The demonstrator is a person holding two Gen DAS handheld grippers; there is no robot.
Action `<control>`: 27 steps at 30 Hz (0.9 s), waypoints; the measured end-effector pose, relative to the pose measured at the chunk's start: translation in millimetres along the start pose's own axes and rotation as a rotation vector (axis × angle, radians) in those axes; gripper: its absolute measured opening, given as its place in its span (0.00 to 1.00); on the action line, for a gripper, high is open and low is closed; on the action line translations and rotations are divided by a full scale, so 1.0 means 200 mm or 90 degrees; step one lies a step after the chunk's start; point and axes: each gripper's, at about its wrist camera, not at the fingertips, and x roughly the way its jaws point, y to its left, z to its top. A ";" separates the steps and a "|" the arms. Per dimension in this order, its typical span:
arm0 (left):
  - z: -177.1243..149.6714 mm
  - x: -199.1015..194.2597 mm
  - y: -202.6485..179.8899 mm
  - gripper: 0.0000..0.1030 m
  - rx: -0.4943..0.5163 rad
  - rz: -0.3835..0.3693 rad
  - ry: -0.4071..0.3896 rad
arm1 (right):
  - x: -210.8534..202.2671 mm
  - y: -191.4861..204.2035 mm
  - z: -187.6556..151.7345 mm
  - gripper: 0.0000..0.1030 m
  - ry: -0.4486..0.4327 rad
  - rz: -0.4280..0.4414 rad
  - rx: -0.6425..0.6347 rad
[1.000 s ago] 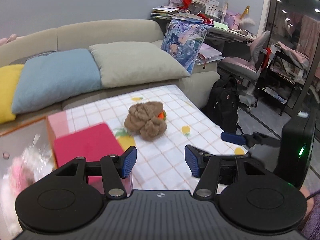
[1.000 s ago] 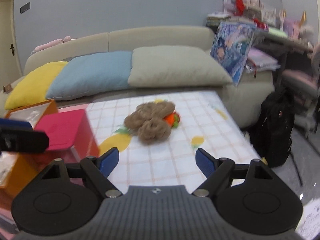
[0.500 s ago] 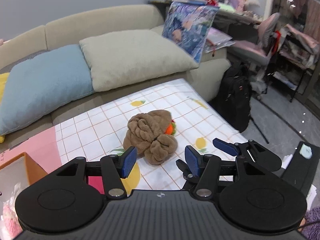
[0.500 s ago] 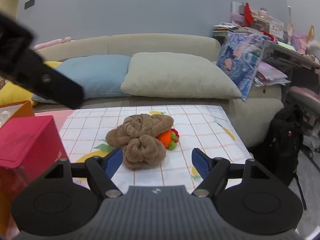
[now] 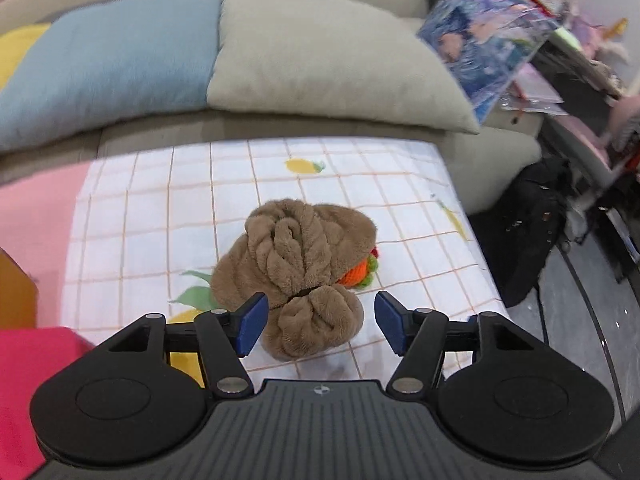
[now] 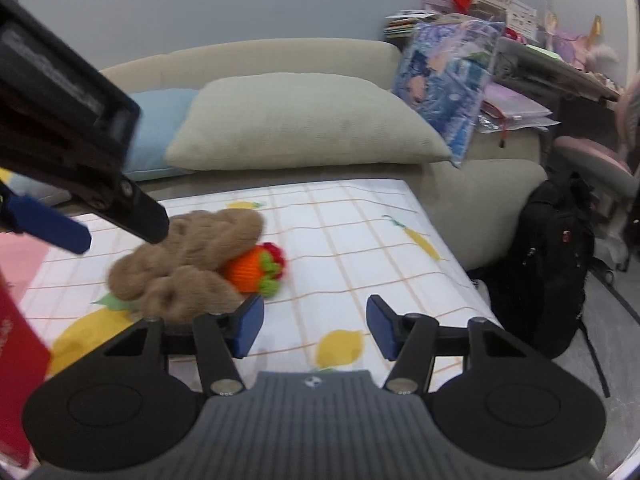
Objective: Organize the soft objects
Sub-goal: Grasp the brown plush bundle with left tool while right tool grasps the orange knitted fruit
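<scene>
Towel between left hand-held gripper — parted.

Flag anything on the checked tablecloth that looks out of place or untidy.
The brown plush towel lies bunched in a twisted heap mid-cloth, partly covering an orange knitted toy that pokes out beneath it. The open left claw straddles its near end.

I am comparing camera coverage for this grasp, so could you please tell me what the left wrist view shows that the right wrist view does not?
Only the left wrist view shows the yellow pillow and the left gripper, open, straddling the near lobe of the brown plush. Only the right wrist view shows the pink chair, the whole black backpack and the open right gripper. Both show the plush, the orange knitted toy tucked against it, the checked cloth and the beige pillow.
</scene>
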 end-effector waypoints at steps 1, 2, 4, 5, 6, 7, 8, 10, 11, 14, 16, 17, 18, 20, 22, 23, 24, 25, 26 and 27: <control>0.00 0.04 -0.01 0.70 -0.007 0.011 0.005 | 0.01 0.00 0.00 0.56 -0.002 -0.002 -0.006; 0.00 0.06 -0.01 0.70 -0.015 0.021 0.005 | 0.02 0.00 0.00 0.56 -0.008 -0.004 -0.014; 0.01 0.11 0.00 0.70 -0.040 0.028 0.007 | 0.04 0.01 -0.01 0.55 -0.021 -0.003 -0.033; 0.01 0.13 0.00 0.71 -0.051 0.034 0.008 | 0.05 0.01 -0.01 0.55 -0.026 -0.001 -0.041; 0.02 0.15 0.00 0.72 -0.063 0.038 0.011 | 0.06 0.01 -0.01 0.55 -0.029 0.003 -0.046; 0.02 0.17 0.00 0.73 -0.075 0.038 0.016 | 0.08 0.01 -0.01 0.55 -0.033 0.009 -0.049; 0.03 0.20 0.00 0.73 -0.086 0.039 0.023 | 0.09 0.01 -0.01 0.55 -0.037 0.013 -0.052; 0.03 0.24 0.02 0.76 -0.112 0.039 0.040 | 0.11 0.02 -0.01 0.55 -0.041 0.017 -0.060; 0.04 0.26 0.02 0.79 -0.123 0.042 0.046 | 0.12 0.02 -0.02 0.55 -0.043 0.025 -0.067; 0.05 0.31 0.04 0.81 -0.140 0.070 0.058 | 0.13 0.04 -0.02 0.55 -0.043 0.049 -0.087; 0.05 0.34 0.06 0.79 -0.140 0.078 0.070 | 0.14 0.06 -0.02 0.56 -0.045 0.062 -0.096; 0.05 0.34 0.08 0.70 -0.141 0.077 0.077 | 0.14 0.06 -0.02 0.56 -0.049 0.066 -0.102; 0.05 0.34 0.10 0.65 -0.144 0.077 0.079 | 0.15 0.07 -0.02 0.57 -0.053 0.067 -0.107; 0.05 0.32 0.11 0.54 -0.136 0.082 0.076 | 0.15 0.08 -0.02 0.59 -0.057 0.069 -0.116; 0.07 0.28 0.11 0.49 -0.125 0.087 0.062 | 0.16 0.10 -0.01 0.59 -0.062 0.072 -0.130; 0.08 0.27 0.11 0.47 -0.121 0.088 0.051 | 0.16 0.10 -0.01 0.60 -0.065 0.073 -0.139; 0.09 0.24 0.12 0.47 -0.116 0.088 0.040 | 0.16 0.11 0.00 0.60 -0.068 0.073 -0.147; 0.10 0.21 0.12 0.47 -0.109 0.086 0.033 | 0.16 0.12 0.00 0.60 -0.072 0.074 -0.157; 0.11 0.20 0.11 0.47 -0.100 0.085 0.029 | 0.17 0.12 0.00 0.62 -0.074 0.081 -0.165; 0.12 0.17 0.11 0.47 -0.086 0.087 0.023 | 0.18 0.13 0.00 0.64 -0.069 0.087 -0.173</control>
